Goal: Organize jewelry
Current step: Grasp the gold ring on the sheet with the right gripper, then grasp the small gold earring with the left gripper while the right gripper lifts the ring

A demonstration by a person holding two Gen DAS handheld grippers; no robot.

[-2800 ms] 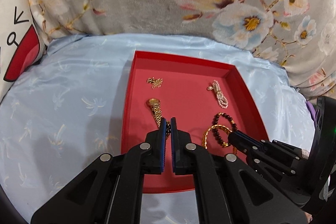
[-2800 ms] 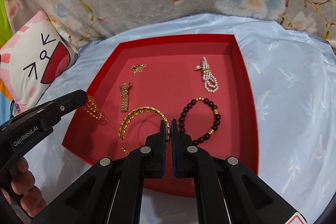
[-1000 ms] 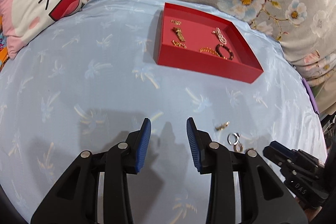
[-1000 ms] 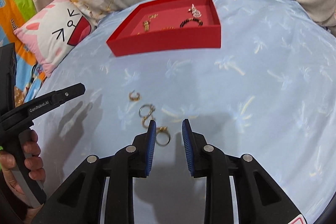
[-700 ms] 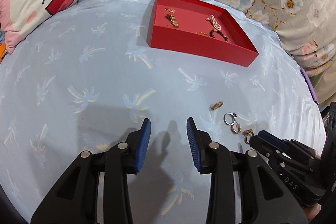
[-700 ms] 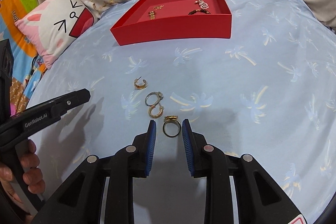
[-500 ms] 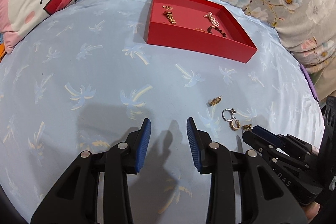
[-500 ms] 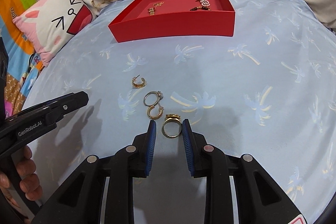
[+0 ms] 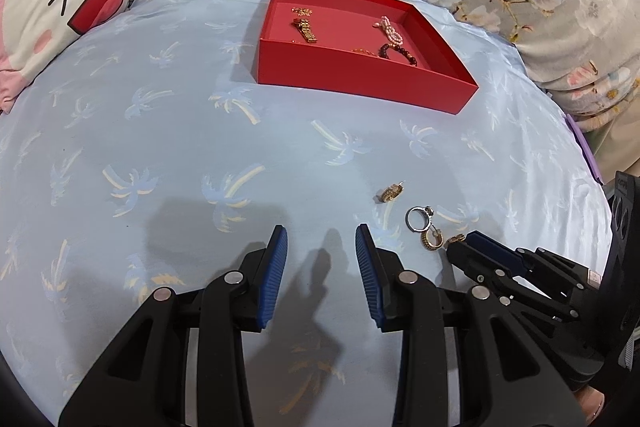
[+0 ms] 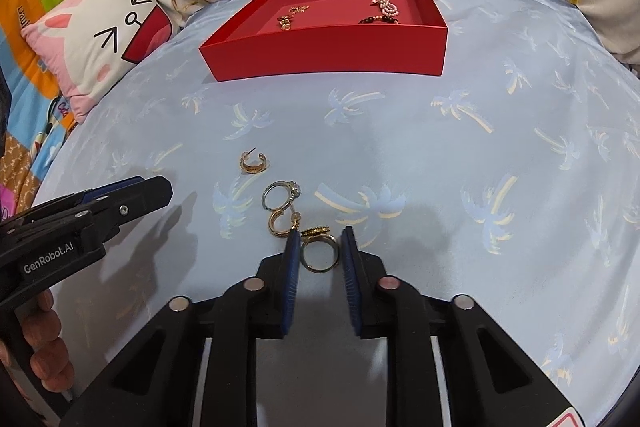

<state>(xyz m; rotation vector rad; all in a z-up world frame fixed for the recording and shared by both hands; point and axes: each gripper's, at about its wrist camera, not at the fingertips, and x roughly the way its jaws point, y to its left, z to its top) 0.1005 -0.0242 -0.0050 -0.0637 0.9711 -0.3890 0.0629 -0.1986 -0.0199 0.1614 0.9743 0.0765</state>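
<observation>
The right tool (image 10: 319, 247), its ribbed blue pads parted, straddles a round gold metal ring (image 10: 318, 254) lying on the glossy pale-blue palm-print bedsheet (image 10: 460, 167). The left tool (image 9: 321, 247) gapes empty, short of the matte red rectangular cardboard tray (image 9: 360, 75).

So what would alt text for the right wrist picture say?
The right gripper, open, straddles a gold ring on a blue palm-print sheet. Three more small pieces lie beside it; a red tray of jewelry sits beyond.
</observation>
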